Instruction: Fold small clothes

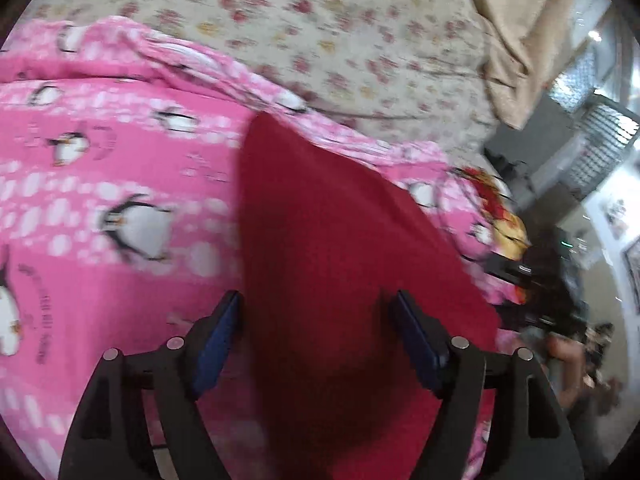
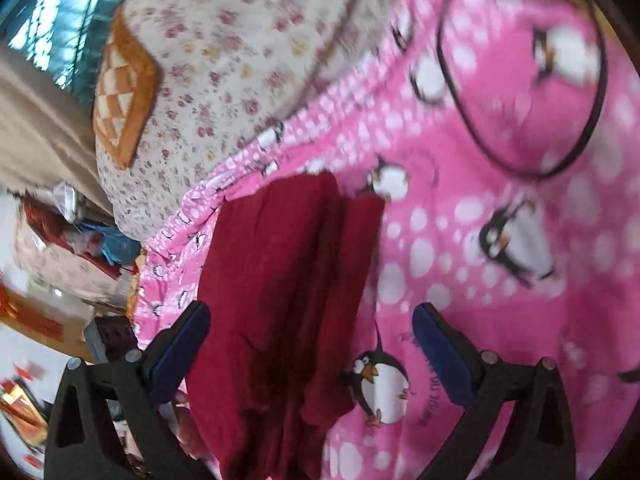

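Observation:
A dark red garment (image 1: 328, 216) lies flat on a pink penguin-print blanket (image 1: 100, 184). In the left wrist view my left gripper (image 1: 318, 310) hovers over the garment's near part. Its blue pads (image 1: 224, 332) stand apart, and the cloth runs between them without being pinched. In the right wrist view the same red garment (image 2: 280, 264) shows long folds and lies along the blanket's (image 2: 500, 200) left edge. My right gripper (image 2: 312, 314) is wide open above it, with one finger over the red cloth's left edge and the other over the pink blanket.
A cream floral bedsheet (image 1: 320, 40) spreads beyond the blanket, with a tan fabric (image 1: 520, 40) at the far right. An orange checked cushion (image 2: 124, 92) rests on the sheet. A black cord loop (image 2: 520, 92) lies on the blanket. Room clutter sits past the bed edge (image 2: 60, 248).

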The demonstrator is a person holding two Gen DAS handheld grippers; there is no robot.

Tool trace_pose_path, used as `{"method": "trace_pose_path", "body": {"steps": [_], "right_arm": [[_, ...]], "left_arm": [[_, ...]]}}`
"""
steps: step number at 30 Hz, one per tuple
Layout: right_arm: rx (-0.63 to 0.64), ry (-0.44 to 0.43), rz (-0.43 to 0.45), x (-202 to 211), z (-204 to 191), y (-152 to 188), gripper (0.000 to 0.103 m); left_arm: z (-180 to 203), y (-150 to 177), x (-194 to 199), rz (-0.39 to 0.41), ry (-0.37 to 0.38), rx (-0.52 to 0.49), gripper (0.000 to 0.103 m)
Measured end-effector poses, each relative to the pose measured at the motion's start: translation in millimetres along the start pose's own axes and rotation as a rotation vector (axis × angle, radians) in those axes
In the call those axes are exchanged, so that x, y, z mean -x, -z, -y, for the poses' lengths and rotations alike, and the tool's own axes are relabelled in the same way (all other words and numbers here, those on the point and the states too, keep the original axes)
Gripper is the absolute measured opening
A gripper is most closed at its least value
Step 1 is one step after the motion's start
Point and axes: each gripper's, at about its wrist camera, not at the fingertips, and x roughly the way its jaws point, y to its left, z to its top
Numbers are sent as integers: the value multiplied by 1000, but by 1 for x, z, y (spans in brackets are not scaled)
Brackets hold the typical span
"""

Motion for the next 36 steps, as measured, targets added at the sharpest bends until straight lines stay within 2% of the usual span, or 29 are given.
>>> {"method": "trace_pose_path", "body": {"steps": [2, 7, 9, 10, 12, 14, 15, 16, 18, 19, 21, 25, 30, 32, 36], "right_arm": [[-11, -32, -5, -5, 2, 3, 103], [28, -129, -31, -12, -16, -3, 103], [90, -52, -82, -22, -24, -2, 102], [106, 38, -97, -30, -24, -1, 97], [98, 56, -73, -32, -23, -2, 95], [87, 23, -25, -29, -26, -4, 93], [123, -24, -28, -30, -32, -3, 90], [175, -27, -33, -32, -39, -1, 89], [254, 33, -31, -37, -49, 2, 83], [250, 70, -37, -42, -46, 2, 77], [197, 90, -43, -47, -35, 1, 73], [241, 125, -24, -49, -43, 3, 77], [297, 141, -42, -52, -45, 6, 82], [313, 155, -38, -53, -46, 5, 78], [331, 162, -28, -54, -48, 7, 73]], "left_arm": [[2, 0, -6, -9, -12, -18, 59], [-4, 0, -14, -35, 22, 10, 63], [-5, -1, -15, -48, 27, 4, 63], [-5, -1, -15, -55, 32, 2, 63], [-7, 0, -15, -59, 38, 5, 63], [-5, 0, -15, -67, 29, -6, 64], [-1, -2, -18, -80, 17, -23, 64], [2, -3, -18, -83, 2, -39, 64], [14, -2, -21, -81, -46, -84, 64], [18, -1, -22, -78, -69, -103, 64], [21, 2, -23, -66, -102, -120, 64], [22, 8, -23, -36, -139, -114, 62], [40, 22, -25, 31, -255, -207, 62], [48, 28, -26, 65, -304, -259, 61], [45, 27, -27, 63, -297, -246, 60]]}}
